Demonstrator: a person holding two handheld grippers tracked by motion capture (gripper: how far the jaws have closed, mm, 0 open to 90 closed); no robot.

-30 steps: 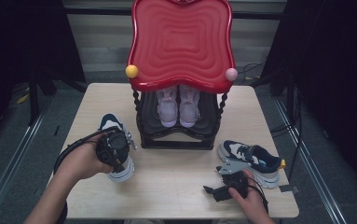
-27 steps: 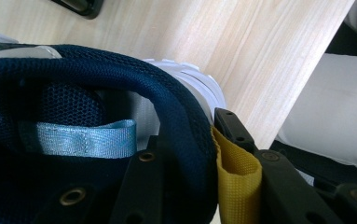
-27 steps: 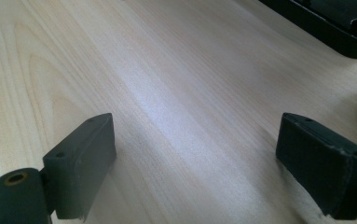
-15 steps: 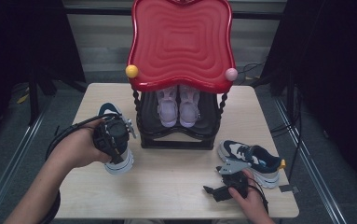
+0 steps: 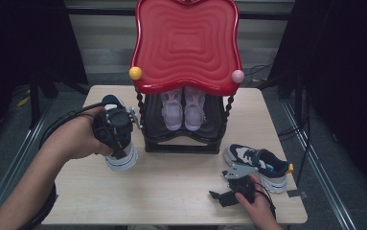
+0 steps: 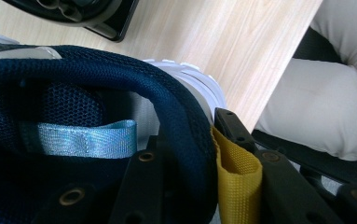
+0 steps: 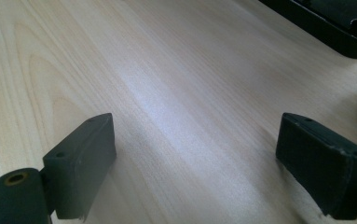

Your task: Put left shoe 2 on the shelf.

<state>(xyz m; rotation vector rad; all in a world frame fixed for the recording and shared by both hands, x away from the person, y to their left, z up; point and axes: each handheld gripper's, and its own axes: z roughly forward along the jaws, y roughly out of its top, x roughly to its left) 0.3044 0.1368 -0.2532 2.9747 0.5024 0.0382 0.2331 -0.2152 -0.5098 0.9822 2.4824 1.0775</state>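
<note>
A: Fingers first, since they sit nearest: the right gripper (image 5: 230,191) lies low on the table (image 5: 171,191) by its front edge, jaws spread wide with bare wood between them in the right gripper view. Why parked like that?

B: I'd judge it is waiting its turn. The second sneaker (image 5: 258,162) lies just beyond it, sole down, untouched, so that hand is placed to reach it when needed.

A: And the left gripper (image 5: 116,132)?

B: Clenched on the navy sneaker (image 5: 119,153). In the left gripper view one jaw is inside the collar and the other outside, against the yellow pull tab (image 6: 236,182), pinching the padded heel wall. That is a sensible hold: the heel rim is firm and gives a handle on the whole shoe.

A: Where is that shoe now?

B: At the table's left, just beside the black shoe rack (image 5: 181,143), hanging toe-down from the grip; whether the toe touches the wood I cannot tell.

A: Why there?

B: Probably headed for the rack. The pink pair (image 5: 183,108) already sits toes-out on its shelf under the red top (image 5: 186,43), farthest back.
</note>
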